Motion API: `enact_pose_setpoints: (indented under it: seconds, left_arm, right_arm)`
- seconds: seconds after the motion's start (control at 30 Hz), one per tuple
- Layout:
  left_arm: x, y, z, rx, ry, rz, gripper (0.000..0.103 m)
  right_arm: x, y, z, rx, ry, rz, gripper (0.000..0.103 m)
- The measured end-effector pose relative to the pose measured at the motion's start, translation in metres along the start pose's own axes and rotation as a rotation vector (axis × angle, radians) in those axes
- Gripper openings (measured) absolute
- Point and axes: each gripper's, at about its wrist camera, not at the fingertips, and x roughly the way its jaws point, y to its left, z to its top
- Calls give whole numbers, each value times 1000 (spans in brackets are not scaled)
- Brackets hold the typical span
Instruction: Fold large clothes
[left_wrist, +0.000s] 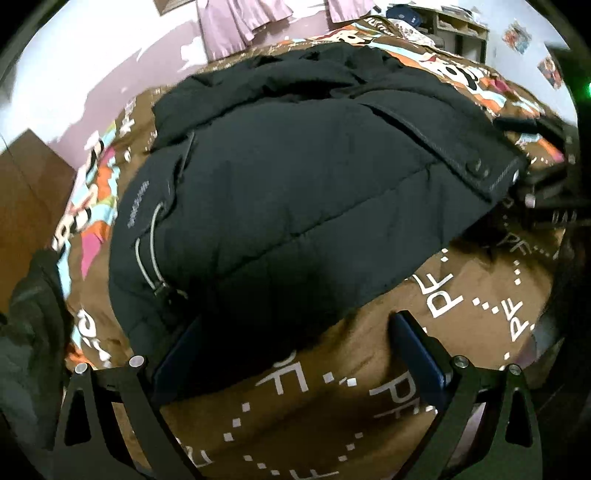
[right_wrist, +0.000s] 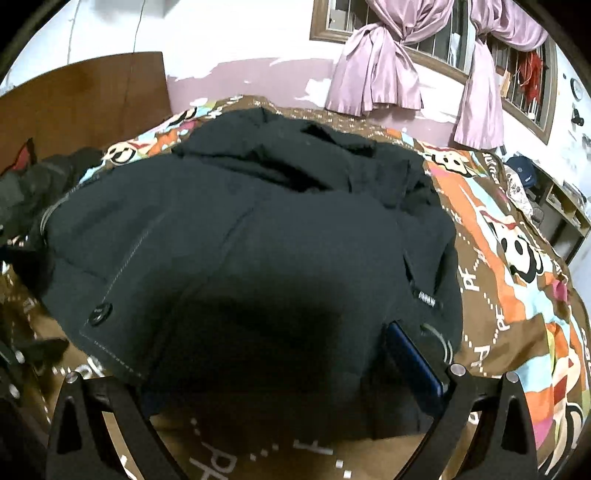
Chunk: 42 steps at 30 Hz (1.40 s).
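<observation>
Left wrist view shows me the puffy, quilted black jacket lying on the brown printed bedspread, my left gripper spread wide and holding nothing at its hem, while my right gripper hangs equally wide over the dark padded fabric.

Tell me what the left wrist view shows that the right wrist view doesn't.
Only the left wrist view shows the jacket's drawcord and the other gripper, blurred, at the right edge. Only the right wrist view shows the window with tied curtains and a small label on the jacket. Both show the black jacket lying on the patterned bedspread, a snap button, and their own gripper open at the jacket's near edge.
</observation>
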Motion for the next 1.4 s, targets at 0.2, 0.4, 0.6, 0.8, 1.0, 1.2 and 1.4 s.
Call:
enact_pose_setpoints:
  seconds: [0.2, 0.4, 0.6, 0.8, 1.0, 1.2, 1.4]
  left_arm:
    - [-13, -9, 2, 111, -145, 142, 98]
    - [-11, -12, 2, 196, -242, 293, 98]
    - [-8, -4, 4, 244, -302, 287, 41]
    - [-19, 16, 13, 164, -368, 201, 19]
    - [-46, 33, 51, 39, -403, 98, 14]
    - [-67, 47, 80, -17, -451, 59, 14]
    - [-67, 52, 76, -63, -445, 13, 14]
  right_arm:
    - [-5, -18, 30, 55, -61, 64, 103]
    - [-9, -27, 44, 80, -98, 84, 103]
    - [-9, -26, 28, 115, -103, 94, 103]
    - [-7, -9, 7, 48, -58, 82, 103]
    - [3, 16, -12, -76, 14, 38, 103]
    - [26, 28, -23, -210, 59, -264, 102]
    - [24, 20, -25, -197, -7, -375, 78]
